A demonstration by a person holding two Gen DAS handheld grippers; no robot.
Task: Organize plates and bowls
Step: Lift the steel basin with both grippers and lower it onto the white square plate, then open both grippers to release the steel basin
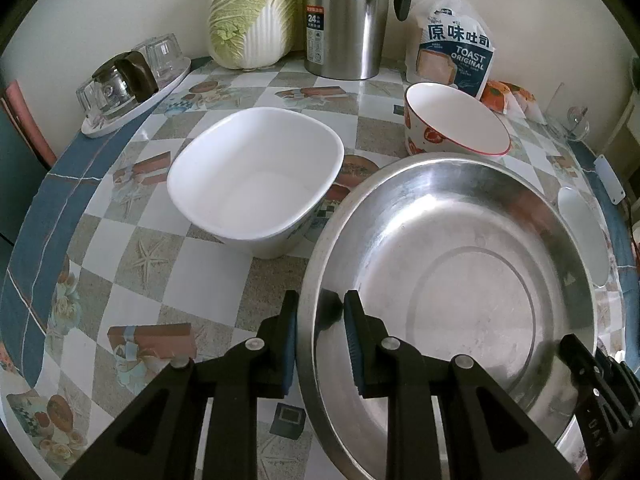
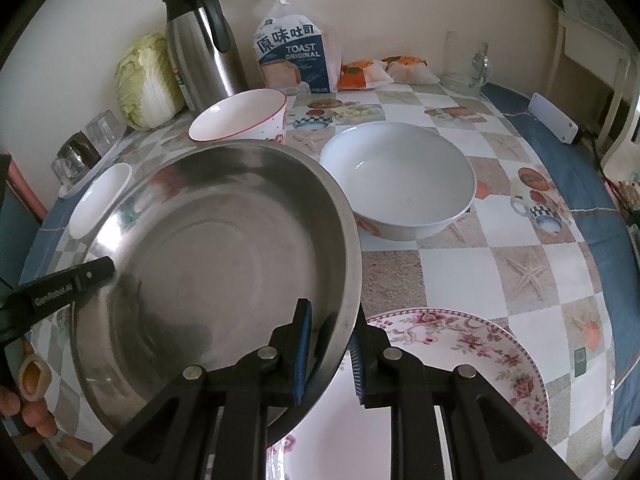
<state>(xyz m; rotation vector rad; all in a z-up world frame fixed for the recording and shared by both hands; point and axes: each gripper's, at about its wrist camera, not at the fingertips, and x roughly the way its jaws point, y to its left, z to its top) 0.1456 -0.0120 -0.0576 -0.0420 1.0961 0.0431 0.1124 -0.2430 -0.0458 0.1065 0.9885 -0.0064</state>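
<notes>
Two tongs pinch the steel basin's (image 1: 460,264) rim (shiny, scuffed).

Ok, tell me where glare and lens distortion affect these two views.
Left wrist view: bright glare streaks the steel basin along its far inner wall; the fisheye bends the table edge into a curve, with dark corners. Right wrist view: the basin is duller, with a pale sheen on its upper left wall; the floral plate stays sharp, and the picture's edges curve too.

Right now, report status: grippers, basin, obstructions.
Left gripper and right gripper each clamp the steel basin rim. Floral plate lies partly beneath. White bowl sits close beside.
</notes>
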